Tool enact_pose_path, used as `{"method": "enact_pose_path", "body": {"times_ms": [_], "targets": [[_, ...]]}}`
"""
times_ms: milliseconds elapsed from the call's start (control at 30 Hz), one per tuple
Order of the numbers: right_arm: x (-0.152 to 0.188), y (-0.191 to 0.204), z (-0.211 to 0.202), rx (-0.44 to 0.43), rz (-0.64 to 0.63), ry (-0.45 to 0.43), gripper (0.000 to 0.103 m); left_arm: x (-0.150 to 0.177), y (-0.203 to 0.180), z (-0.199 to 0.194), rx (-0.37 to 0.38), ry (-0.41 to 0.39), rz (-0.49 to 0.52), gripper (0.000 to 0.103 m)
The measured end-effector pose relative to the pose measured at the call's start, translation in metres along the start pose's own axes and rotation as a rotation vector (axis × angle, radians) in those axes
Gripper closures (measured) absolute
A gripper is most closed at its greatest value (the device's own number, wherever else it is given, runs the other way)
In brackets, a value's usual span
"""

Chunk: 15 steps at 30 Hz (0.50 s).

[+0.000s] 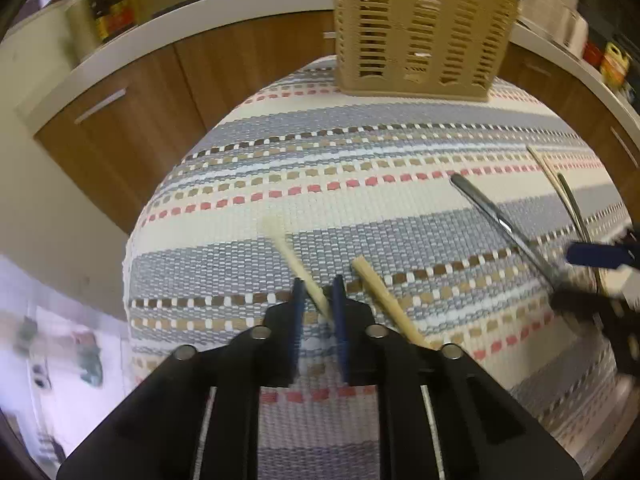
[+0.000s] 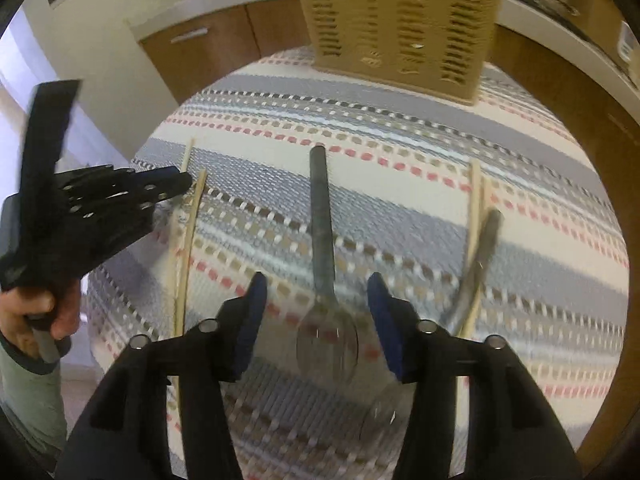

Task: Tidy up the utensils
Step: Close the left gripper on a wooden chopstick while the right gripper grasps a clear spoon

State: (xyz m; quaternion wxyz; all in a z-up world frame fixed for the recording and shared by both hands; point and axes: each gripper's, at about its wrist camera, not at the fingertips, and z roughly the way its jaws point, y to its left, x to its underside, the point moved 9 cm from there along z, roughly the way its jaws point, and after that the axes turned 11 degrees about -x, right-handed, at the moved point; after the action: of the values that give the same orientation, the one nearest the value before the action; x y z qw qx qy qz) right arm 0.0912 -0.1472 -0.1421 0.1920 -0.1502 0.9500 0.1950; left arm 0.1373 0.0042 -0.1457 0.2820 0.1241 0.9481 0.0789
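A tan slotted basket stands at the far edge of the striped mat; it also shows in the right wrist view. My left gripper is shut on a wooden chopstick. A second chopstick lies just right of it. My right gripper is open, its fingers either side of a metal spoon lying on the mat. The left gripper shows at the left of the right wrist view beside both chopsticks.
The striped woven mat covers the table. At the right lie another chopstick and a second metal utensil. Wooden cabinets with a white counter stand behind.
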Motion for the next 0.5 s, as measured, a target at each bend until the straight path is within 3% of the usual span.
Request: {"method": "enact_pose_path", "body": {"times_ms": [167, 267, 433, 500], "targets": [[-0.016, 0.000, 0.016, 0.040, -0.055, 0.079, 0.071, 0.004, 0.001, -0.001, 0.081, -0.013, 0.116, 0.098], [-0.018, 0.003, 0.020, 0.057, -0.076, 0.118, 0.071, 0.004, 0.002, -0.002, 0.109, 0.013, 0.117, 0.097], [-0.022, 0.006, 0.028, 0.091, -0.107, 0.200, 0.071, 0.005, -0.007, -0.001, 0.088, 0.060, 0.138, 0.085], [-0.030, 0.009, 0.036, 0.119, -0.118, 0.218, 0.080, 0.005, -0.012, 0.000, 0.052, 0.088, 0.179, 0.087]]}}
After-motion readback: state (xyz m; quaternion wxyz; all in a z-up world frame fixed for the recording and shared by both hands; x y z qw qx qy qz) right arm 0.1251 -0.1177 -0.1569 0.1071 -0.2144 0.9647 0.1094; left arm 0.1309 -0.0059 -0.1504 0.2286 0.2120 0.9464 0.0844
